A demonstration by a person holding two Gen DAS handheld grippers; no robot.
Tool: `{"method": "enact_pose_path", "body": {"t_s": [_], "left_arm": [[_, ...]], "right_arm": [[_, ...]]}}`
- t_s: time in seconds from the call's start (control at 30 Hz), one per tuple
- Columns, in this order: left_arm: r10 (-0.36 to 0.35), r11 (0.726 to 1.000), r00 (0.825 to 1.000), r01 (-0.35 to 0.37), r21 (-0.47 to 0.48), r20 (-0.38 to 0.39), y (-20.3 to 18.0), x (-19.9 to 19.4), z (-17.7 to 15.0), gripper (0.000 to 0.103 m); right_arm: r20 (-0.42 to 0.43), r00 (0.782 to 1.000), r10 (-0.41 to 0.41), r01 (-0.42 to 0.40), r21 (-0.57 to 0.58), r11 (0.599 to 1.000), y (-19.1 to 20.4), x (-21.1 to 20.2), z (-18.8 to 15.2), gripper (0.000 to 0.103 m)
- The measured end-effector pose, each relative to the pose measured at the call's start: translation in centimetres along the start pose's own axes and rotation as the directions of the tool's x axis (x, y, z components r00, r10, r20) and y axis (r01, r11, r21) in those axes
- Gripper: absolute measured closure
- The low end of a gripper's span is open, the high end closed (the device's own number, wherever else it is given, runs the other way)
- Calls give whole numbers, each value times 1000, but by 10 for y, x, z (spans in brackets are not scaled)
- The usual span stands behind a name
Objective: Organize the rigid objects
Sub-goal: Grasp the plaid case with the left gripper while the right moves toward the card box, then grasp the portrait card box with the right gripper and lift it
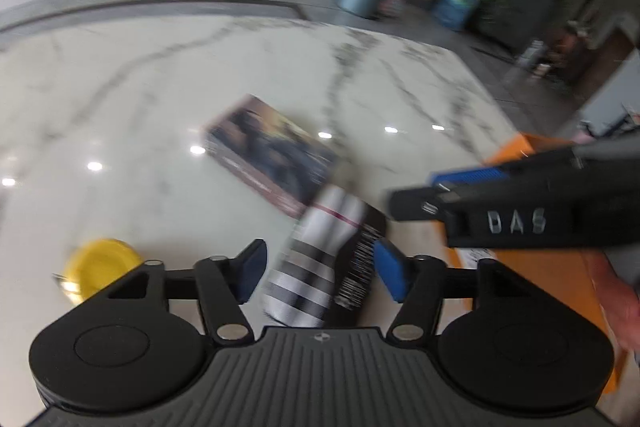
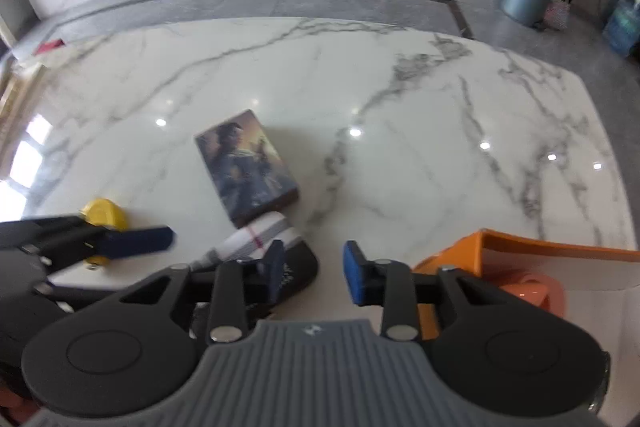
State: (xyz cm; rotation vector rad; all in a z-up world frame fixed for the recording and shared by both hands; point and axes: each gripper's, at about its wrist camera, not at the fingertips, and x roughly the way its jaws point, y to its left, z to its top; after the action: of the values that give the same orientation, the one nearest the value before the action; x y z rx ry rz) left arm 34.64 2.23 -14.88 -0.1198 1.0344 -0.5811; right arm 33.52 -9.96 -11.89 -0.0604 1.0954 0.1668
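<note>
My left wrist camera looking steeply down along its tool [image 1: 318, 269], close over the marble worktop [image 1: 140, 99], my right wrist camera [image 2: 314, 273] likewise just beside it, both sharing the picture box [image 1: 272, 151], yellow lid [image 1: 102, 261], orange box [image 2: 520, 247].

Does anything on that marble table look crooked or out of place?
Yes. The striped tube lies tipped on its side, its top end against the picture box, which sits askew. A yellow lid lies loose by itself, while the orange box stands open.
</note>
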Motion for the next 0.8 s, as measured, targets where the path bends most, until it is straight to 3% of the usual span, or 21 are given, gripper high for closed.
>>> {"method": "enact_pose_path", "body": {"t_s": [0.1, 0.2, 0.37, 0.57, 0.8], "left_arm": [[41, 994, 999, -41, 98, 6, -16, 10, -4, 29], [93, 980, 996, -94, 175, 11, -26, 19, -8, 26], [119, 970, 993, -122, 210, 22, -34, 31, -14, 20], [186, 920, 980, -198, 338, 67, -52, 37, -26, 22], [247, 934, 968, -249, 258, 39, -34, 26, -19, 24]], "right_arm": [[14, 999, 31, -31, -5, 999, 4, -4, 3, 48], [27, 999, 29, -29, -3, 1000, 4, -6, 6, 47], [25, 998, 61, -61, 13, 998, -1, -4, 6, 47], [14, 998, 67, -68, 15, 998, -2, 1, 6, 47], [17, 998, 67, -66, -34, 997, 5, 10, 13, 47]]}}
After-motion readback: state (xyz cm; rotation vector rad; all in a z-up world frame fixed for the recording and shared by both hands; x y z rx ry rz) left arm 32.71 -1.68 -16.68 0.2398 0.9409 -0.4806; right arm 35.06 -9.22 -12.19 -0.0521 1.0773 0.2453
